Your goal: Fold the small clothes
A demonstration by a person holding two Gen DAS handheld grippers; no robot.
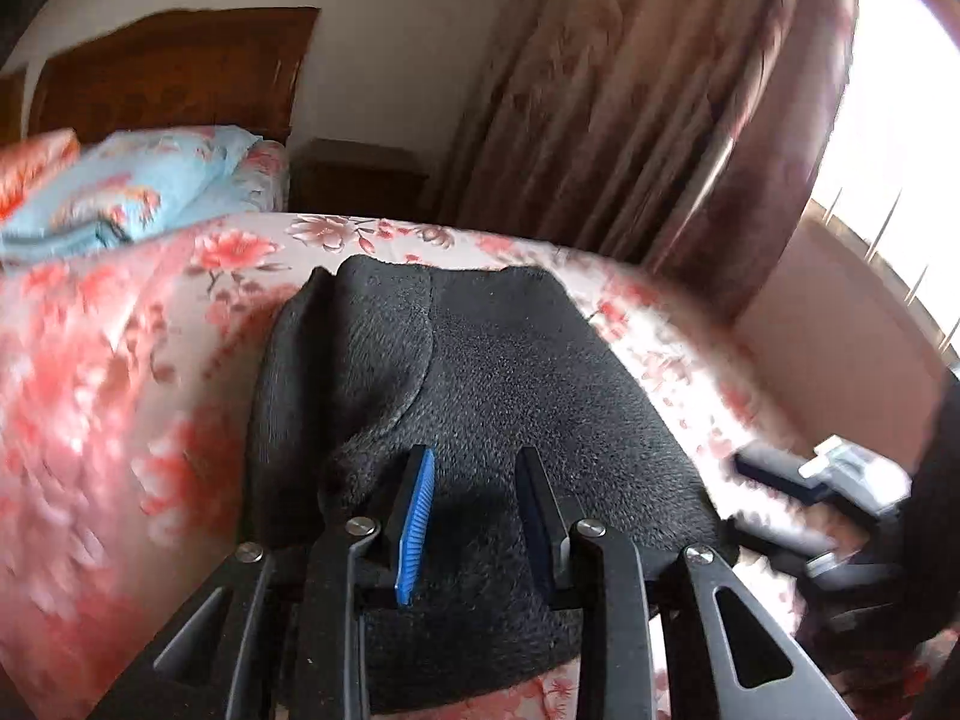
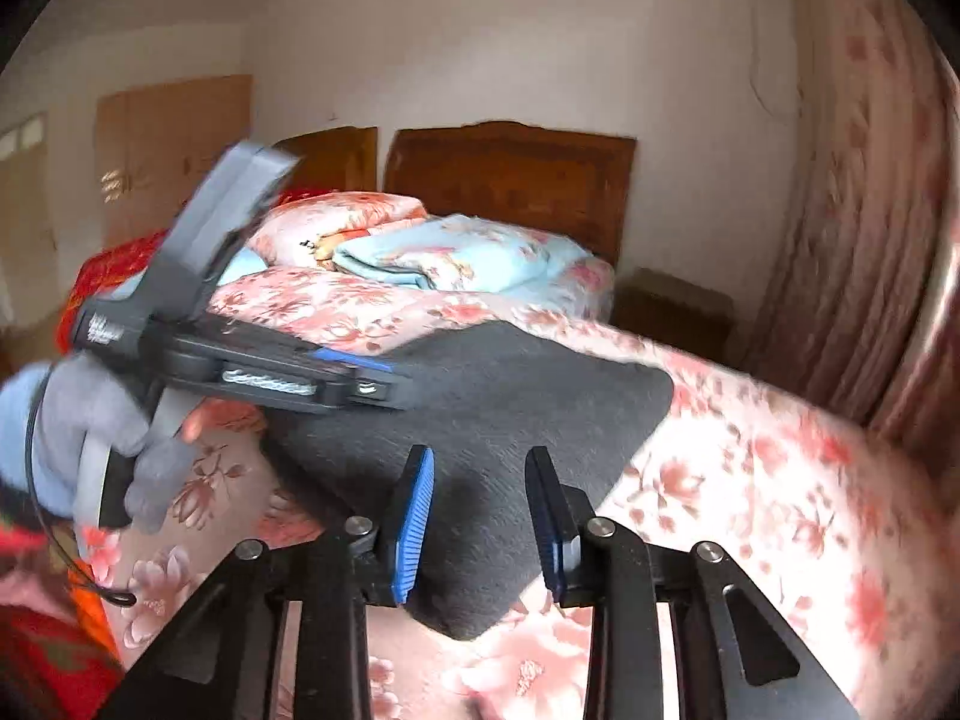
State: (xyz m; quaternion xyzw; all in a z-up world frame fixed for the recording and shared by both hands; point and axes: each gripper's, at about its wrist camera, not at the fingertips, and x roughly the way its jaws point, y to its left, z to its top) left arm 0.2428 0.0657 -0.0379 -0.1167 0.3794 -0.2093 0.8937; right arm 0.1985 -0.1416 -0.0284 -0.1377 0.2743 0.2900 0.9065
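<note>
I see the dark fleece garment [image 1: 510, 372] lying flat on the flowered bedspread [image 1: 120, 360], its length running away from me toward the headboard [image 2: 510, 174]. My left gripper [image 1: 477, 516] and right gripper [image 2: 480, 522] both hang over it with jaws apart, gripping nothing.

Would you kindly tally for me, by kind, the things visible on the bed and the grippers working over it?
Dark grey garment: 1
Folded light blue floral quilt: 1
Folded pink floral quilt: 1
Grippers, left gripper and right gripper: 2
Total: 5
</note>
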